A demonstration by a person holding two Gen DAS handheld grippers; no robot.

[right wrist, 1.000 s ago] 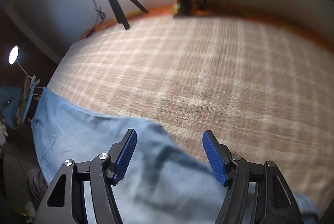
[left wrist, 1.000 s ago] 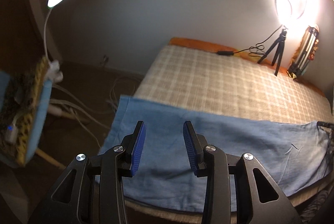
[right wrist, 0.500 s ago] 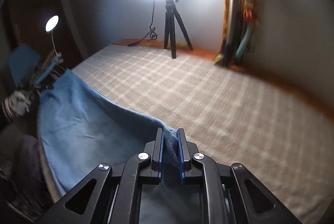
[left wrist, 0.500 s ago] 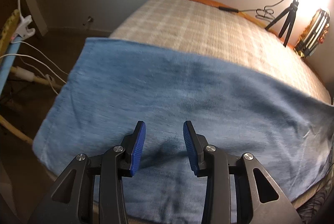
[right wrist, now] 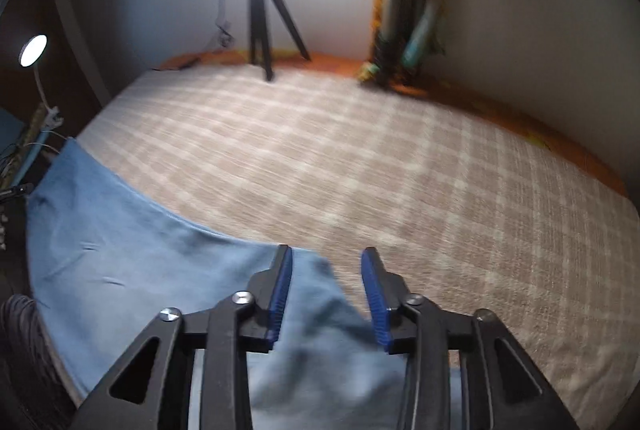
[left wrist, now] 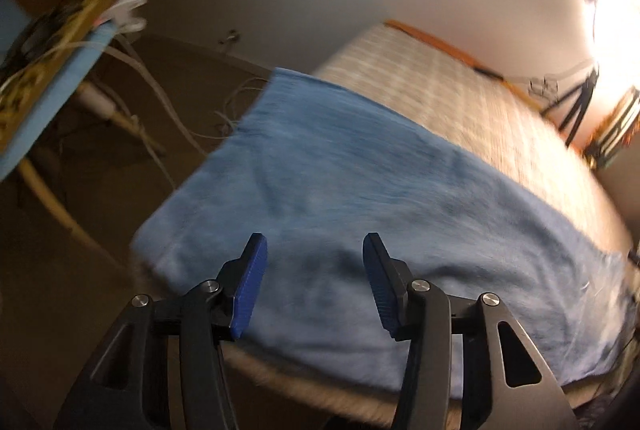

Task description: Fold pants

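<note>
Blue pants (left wrist: 360,189) lie spread flat along the near edge of the bed (right wrist: 380,169), on its checked cover. Left gripper (left wrist: 312,282) hangs over the pants with jaws wide apart and holds nothing. Right gripper (right wrist: 326,290) is also wide and empty, above the pants' far edge (right wrist: 224,234), and a ring light on a tripod (right wrist: 260,29) stands behind.

Blue on beige plaid

My pants (left wrist: 360,189) read plain light blue — the blanket (right wrist: 400,169) under them beige-and-cream checked, its far border (right wrist: 500,105) orange, I think; gripper pads (left wrist: 249,290) blue.
</note>
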